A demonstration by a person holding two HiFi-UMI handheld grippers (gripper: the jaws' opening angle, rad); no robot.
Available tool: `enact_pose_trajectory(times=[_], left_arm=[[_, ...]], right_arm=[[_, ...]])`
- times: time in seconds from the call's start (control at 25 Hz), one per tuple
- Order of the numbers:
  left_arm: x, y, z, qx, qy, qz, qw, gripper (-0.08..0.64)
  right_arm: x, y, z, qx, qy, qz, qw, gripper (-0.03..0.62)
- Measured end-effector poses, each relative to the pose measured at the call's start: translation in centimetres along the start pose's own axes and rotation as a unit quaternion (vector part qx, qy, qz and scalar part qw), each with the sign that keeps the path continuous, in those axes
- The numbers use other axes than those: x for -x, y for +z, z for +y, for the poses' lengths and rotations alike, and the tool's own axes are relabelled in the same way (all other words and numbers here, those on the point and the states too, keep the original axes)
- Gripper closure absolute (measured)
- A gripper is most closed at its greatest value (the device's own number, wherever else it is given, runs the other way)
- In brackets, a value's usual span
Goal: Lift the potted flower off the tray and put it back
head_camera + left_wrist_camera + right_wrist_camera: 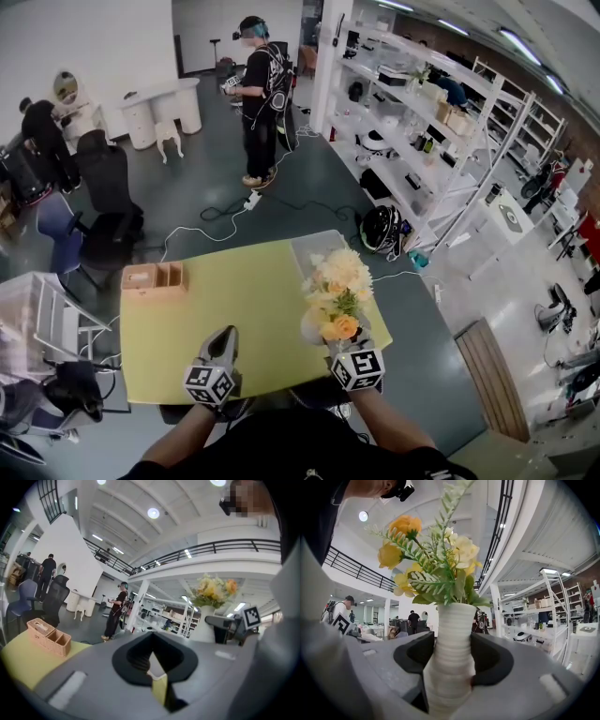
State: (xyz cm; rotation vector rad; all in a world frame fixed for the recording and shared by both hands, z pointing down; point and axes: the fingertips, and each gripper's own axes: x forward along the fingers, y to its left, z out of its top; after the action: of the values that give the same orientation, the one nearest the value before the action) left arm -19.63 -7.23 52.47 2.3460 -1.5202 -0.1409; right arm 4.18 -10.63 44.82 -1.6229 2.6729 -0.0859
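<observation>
Clamping your right tool [349, 349] on the potted flower [335, 298], left tool [219, 356] closed and empty, you are holding it seemingly lifted off the tray [314, 246] at the surface's [216, 309] far right corner, its return pending.

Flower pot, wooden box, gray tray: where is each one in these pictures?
flower pot [450, 653], right gripper view, on its ribbed white body.
wooden box [155, 279], head view, on its open top.
gray tray [314, 248], head view, on its bare floor.

1. You are in a big open lab hall: tall white shelving racks [422, 141] hold gear.
2. Cables [225, 212] trail across your grey floor.
3. Office chairs [108, 202] stand beside you.
</observation>
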Motion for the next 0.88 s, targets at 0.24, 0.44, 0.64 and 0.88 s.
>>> enact_pose_trajectory(times=[0.24, 0.44, 0.64, 0.88], left_arm=[[-0.1, 0.2, 0.1, 0.000, -0.001, 0.003, 1.0000, 0.552], [0.2, -0.1, 0.1, 0.001, 0.000, 0.002, 1.0000, 0.552], [0.0, -0.3, 0.2, 0.003, 0.003, 0.004, 1.0000, 0.552], [-0.2, -0.7, 0.5, 0.005, 0.007, 0.007, 0.9999, 0.552]], right_arm=[[-0.3, 0.1, 0.0, -0.001, -0.001, 0.003, 1.000, 0.347], [-0.2, -0.1, 0.1, -0.002, -0.001, 0.002, 1.000, 0.347], [-0.5, -0.3, -0.4, -0.001, -0.002, 0.002, 1.000, 0.348], [-1.2, -0.7, -0.8, 0.000, -0.004, 0.004, 1.000, 0.348]])
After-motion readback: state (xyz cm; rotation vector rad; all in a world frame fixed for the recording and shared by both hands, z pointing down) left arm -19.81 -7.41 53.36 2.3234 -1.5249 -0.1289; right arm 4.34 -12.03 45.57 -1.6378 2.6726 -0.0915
